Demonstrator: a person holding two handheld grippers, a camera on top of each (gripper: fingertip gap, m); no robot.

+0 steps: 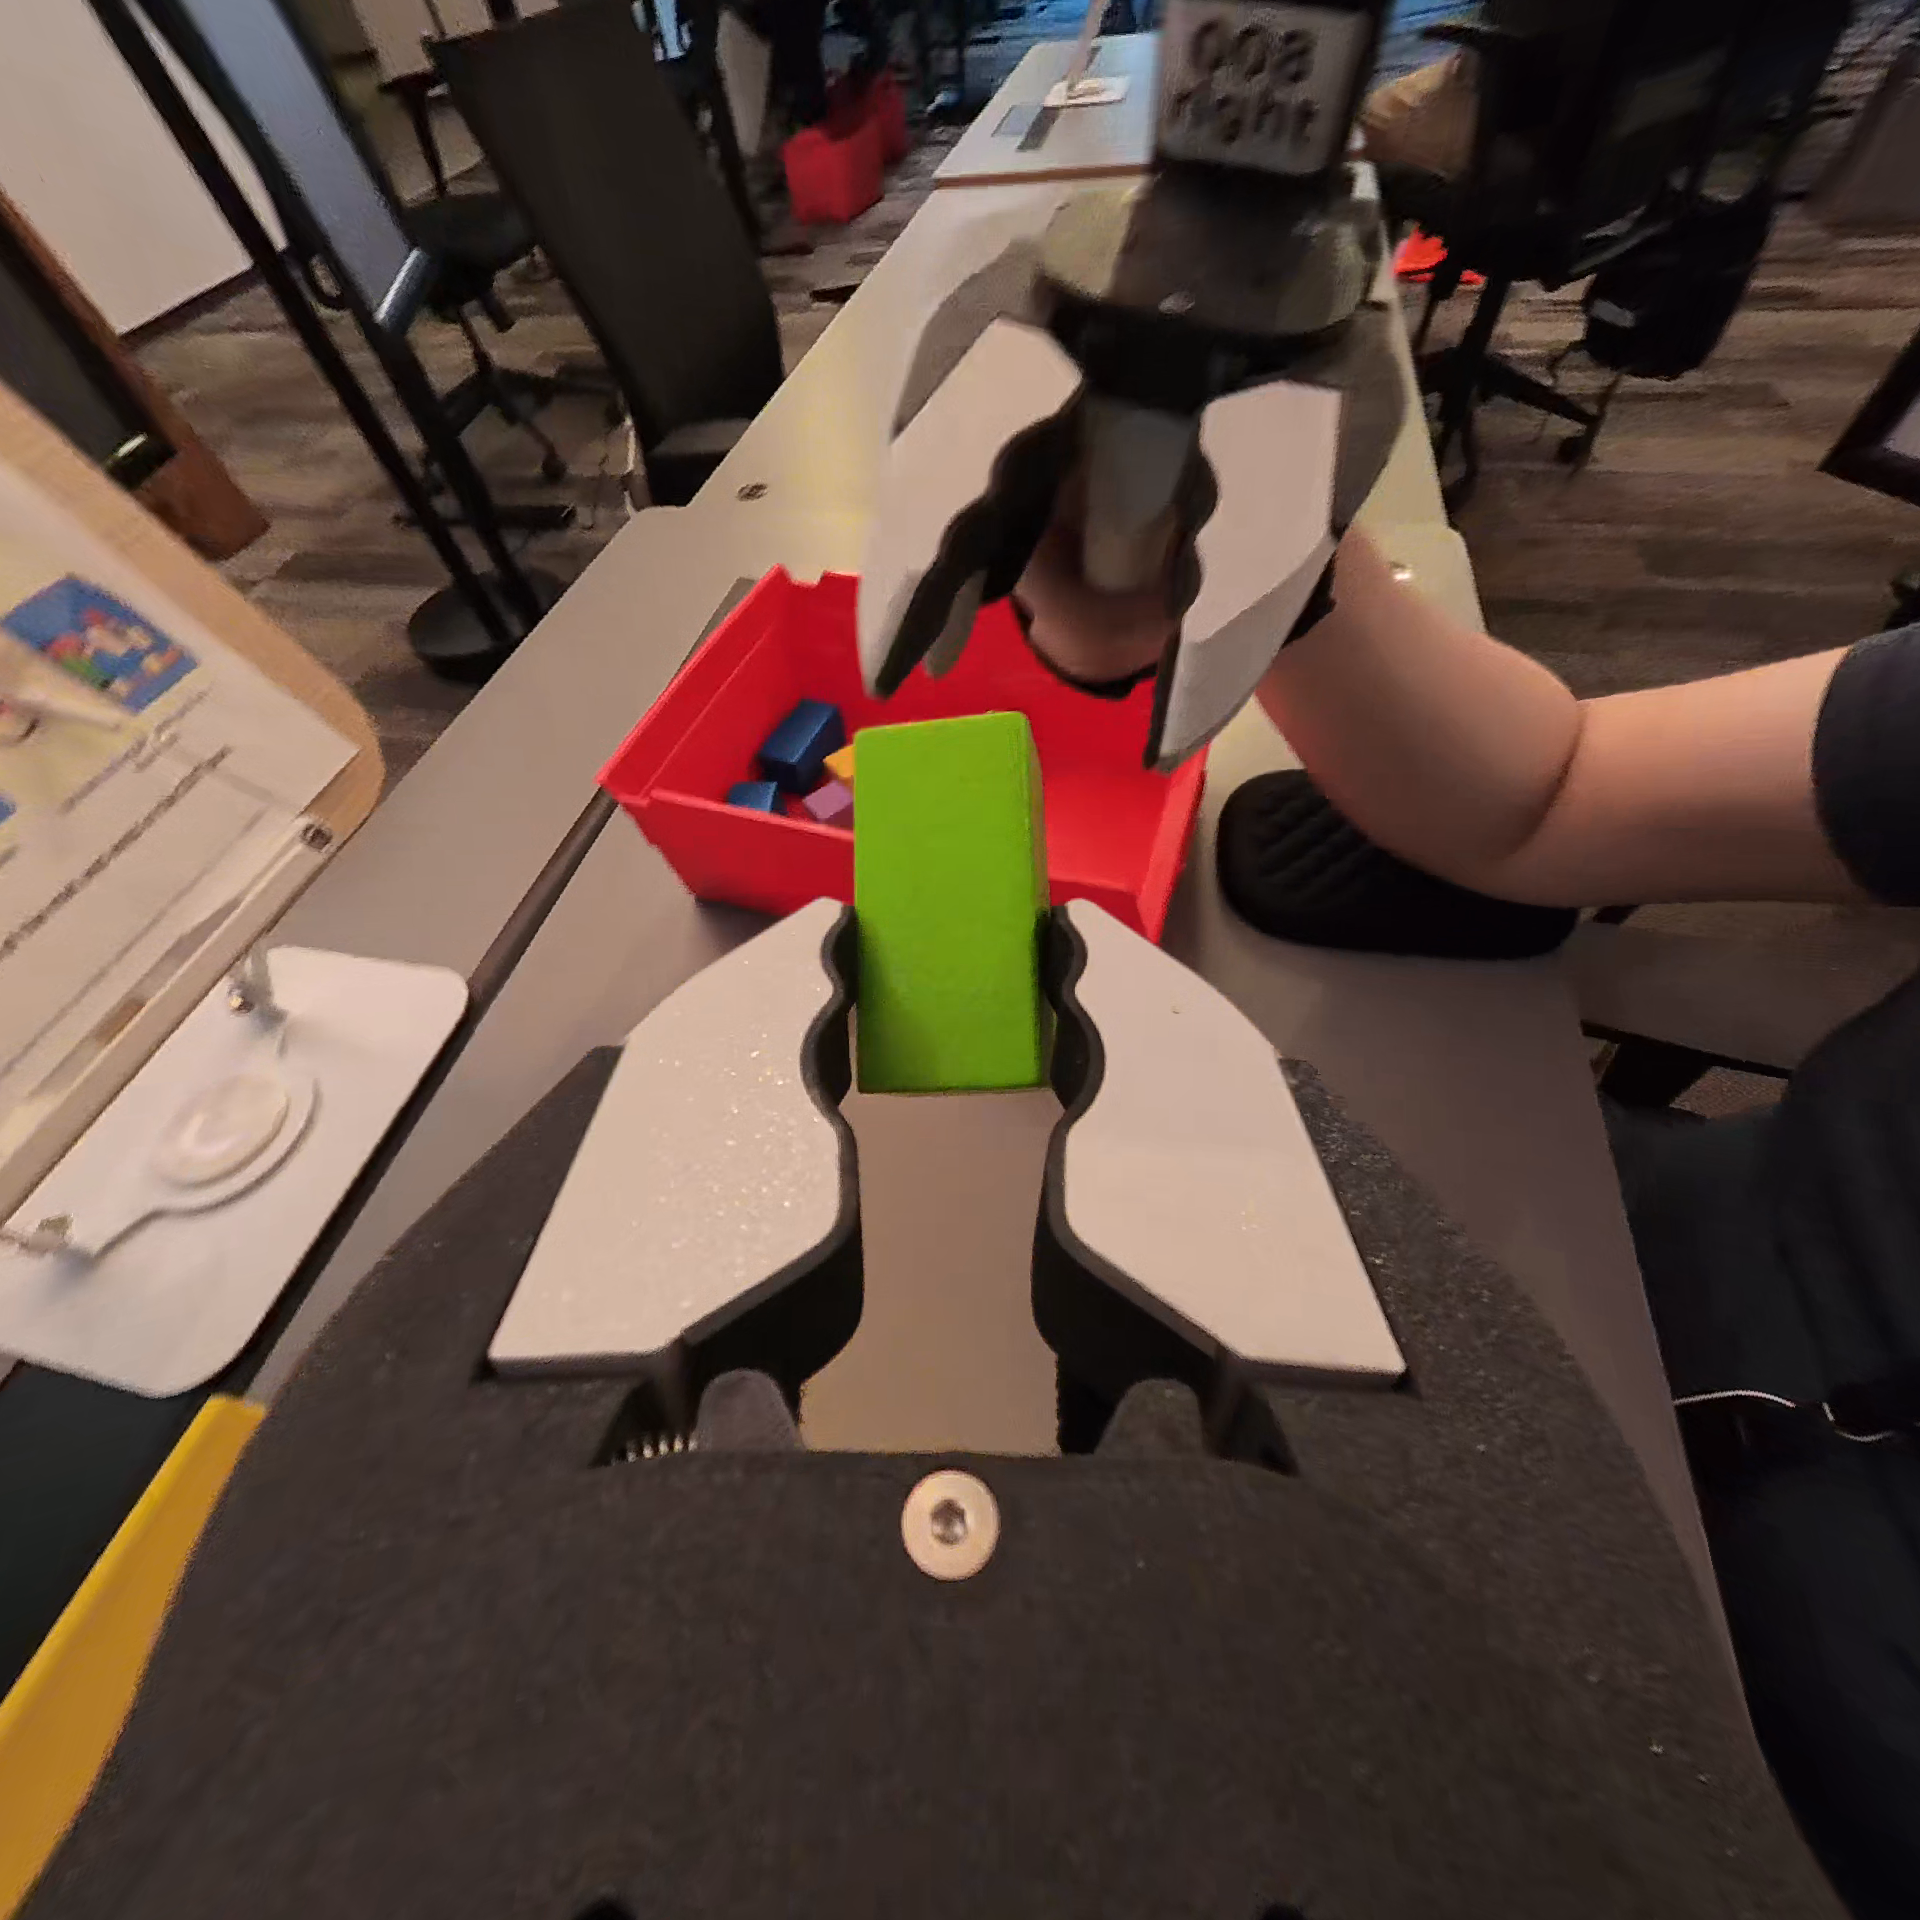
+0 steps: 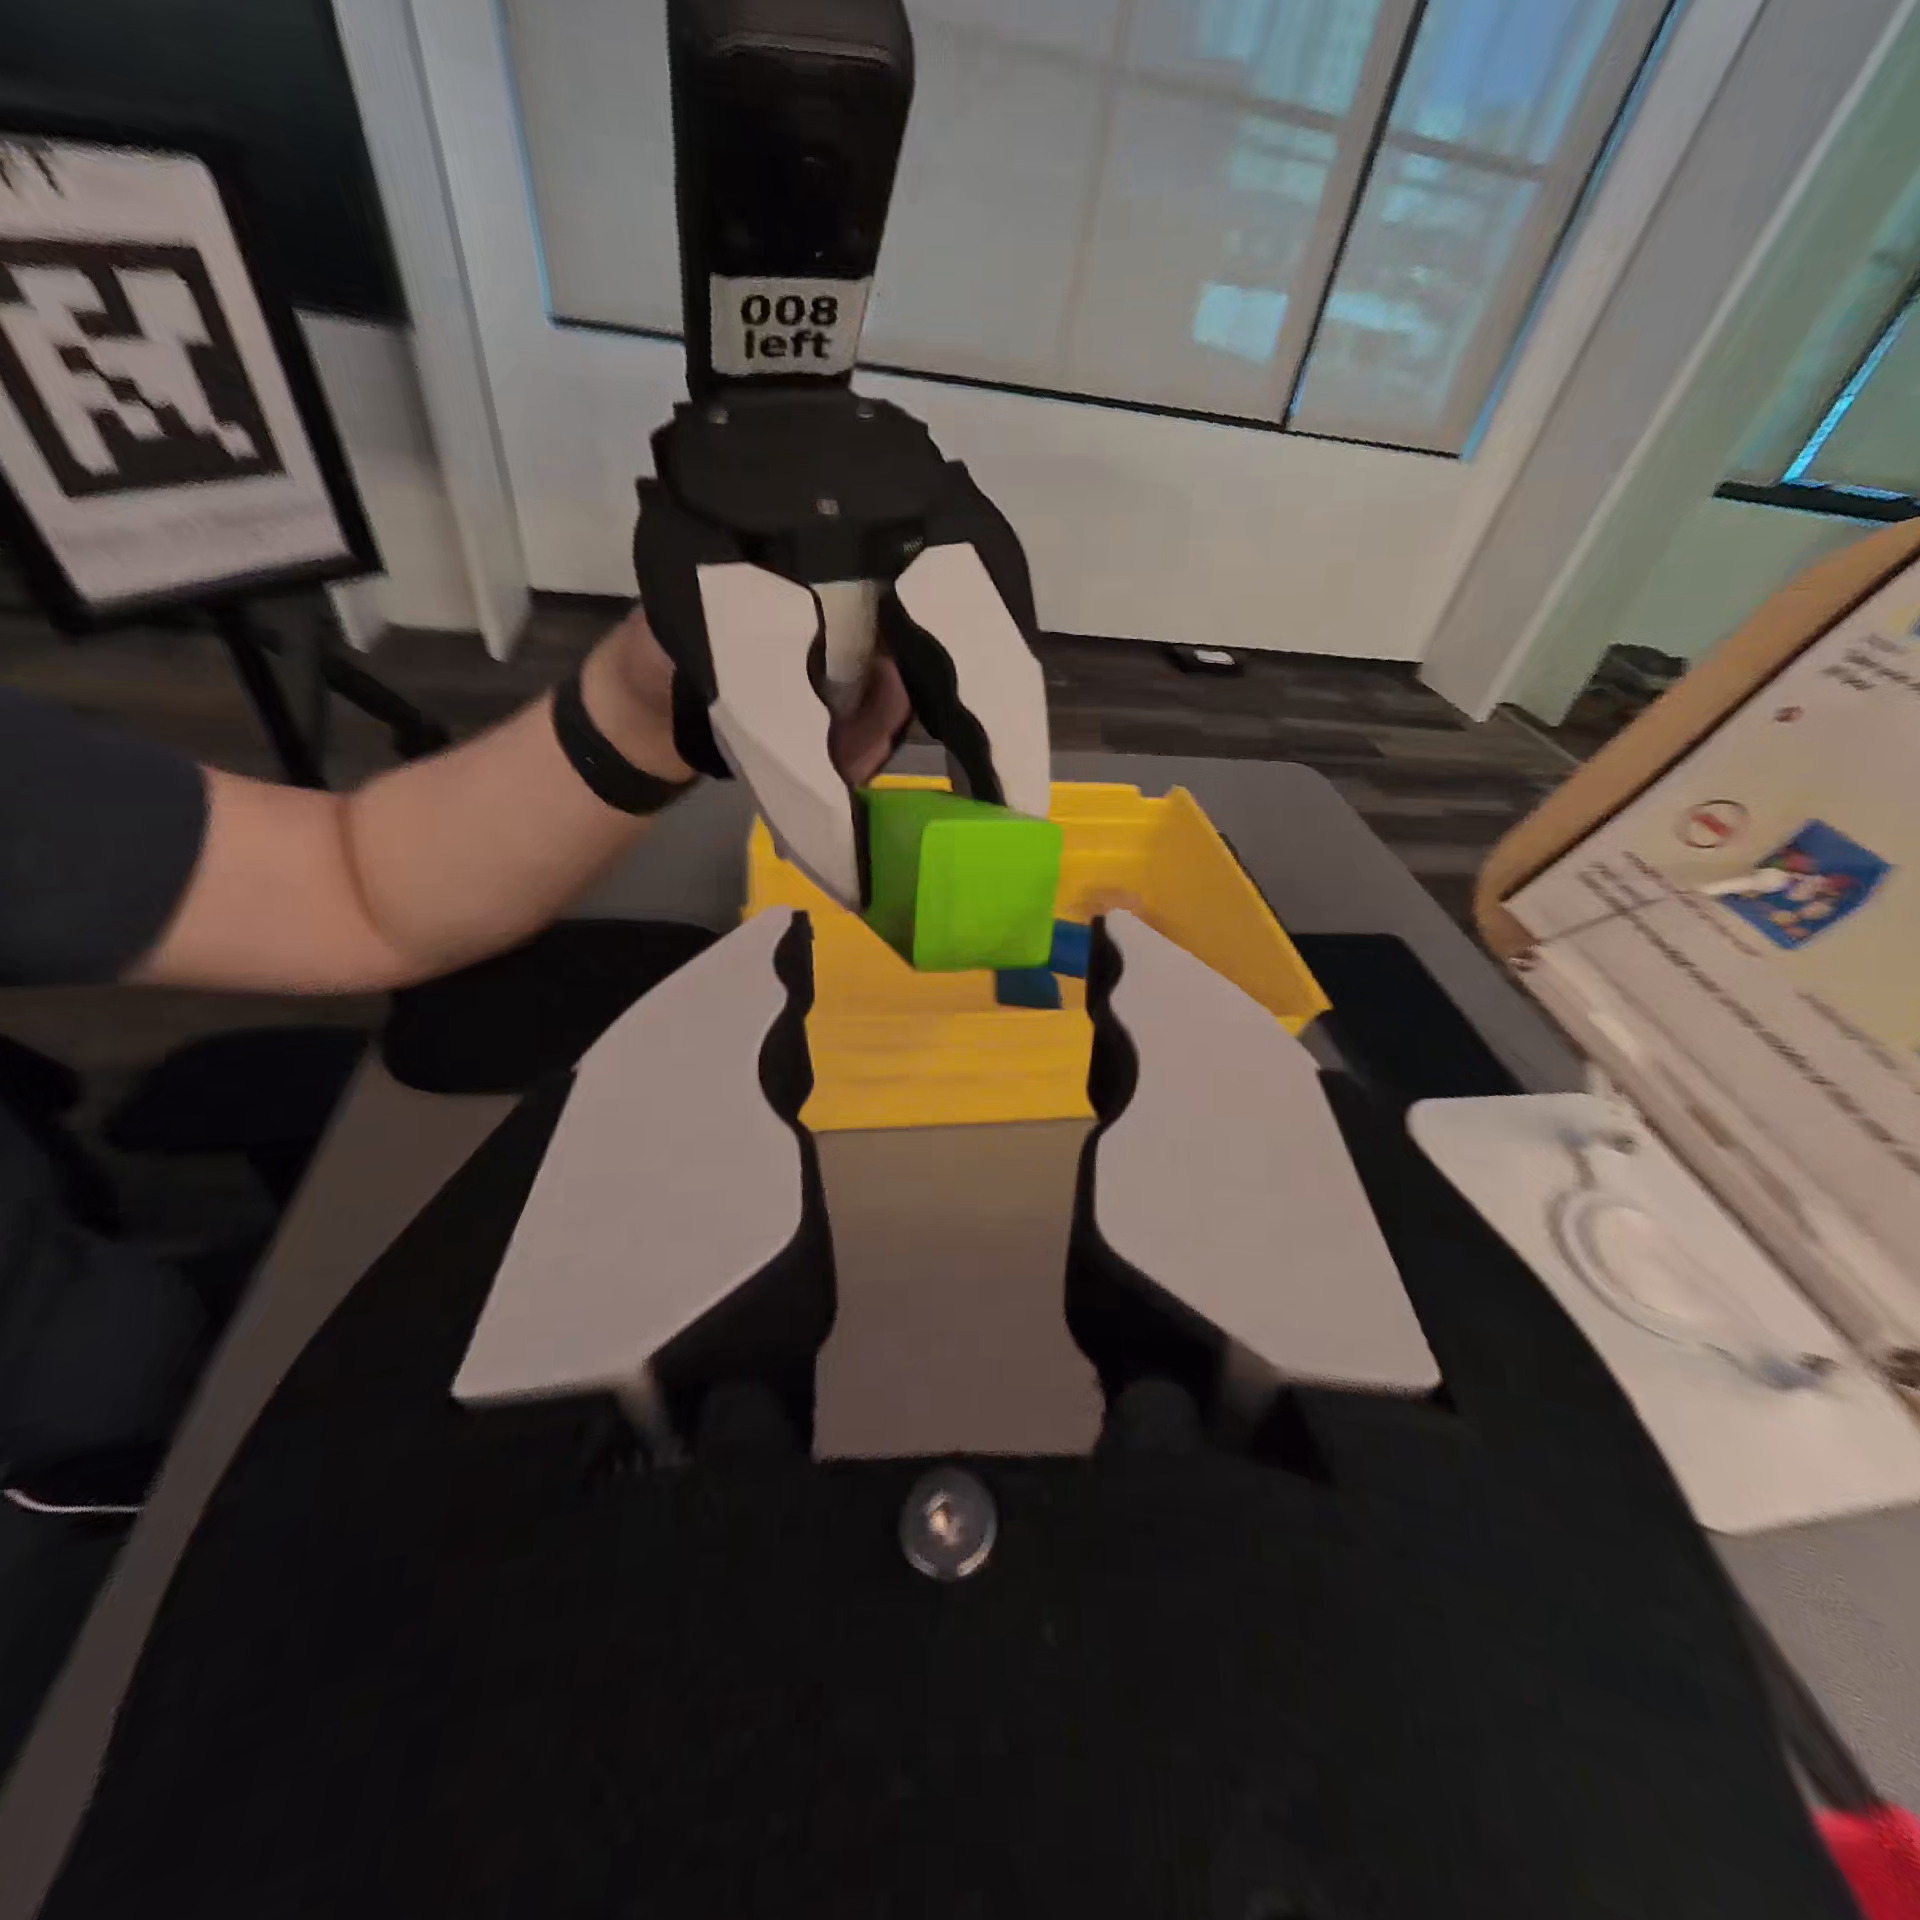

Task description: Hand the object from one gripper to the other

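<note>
Left gripper (image 1: 948,997): fingers pinching green block (image 1: 948,904) by its sides, far end protruding. Beyond it, right gripper (image 1: 1023,691): jaws spread, empty, just short of the block. Left wrist view only: red bin (image 1: 1101,831) of small blocks behind. Right wrist view only: yellow bin (image 2: 1195,883) beyond the block.
</note>
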